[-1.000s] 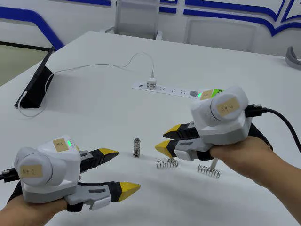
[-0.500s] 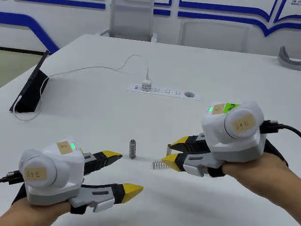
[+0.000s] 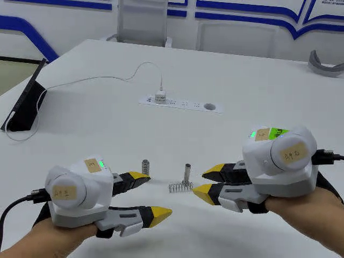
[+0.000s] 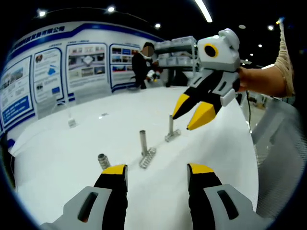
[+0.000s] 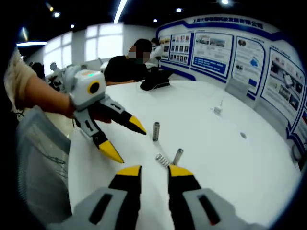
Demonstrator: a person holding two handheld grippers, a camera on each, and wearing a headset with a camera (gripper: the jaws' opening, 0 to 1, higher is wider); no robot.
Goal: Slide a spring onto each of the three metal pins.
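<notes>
Left tongs (image 3: 151, 194) spread wide, empty; right tongs (image 3: 203, 181) narrowly parted, empty. Sprung pin (image 3: 145, 166) done; middle pin (image 3: 187, 172) bare, loose spring (image 3: 180, 186) just beside it; third pin (image 4: 171, 125) seemingly bare.

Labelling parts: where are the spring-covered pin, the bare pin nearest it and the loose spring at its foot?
spring-covered pin (image 3: 145, 166), head view, its coils.
bare pin (image 3: 187, 172), head view, mid-shaft.
loose spring (image 3: 177, 187), head view, middle coils.

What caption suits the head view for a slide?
Open left gripper and right gripper flank a spring-fitted pin, a bare pin and a loose spring on a table.
</notes>
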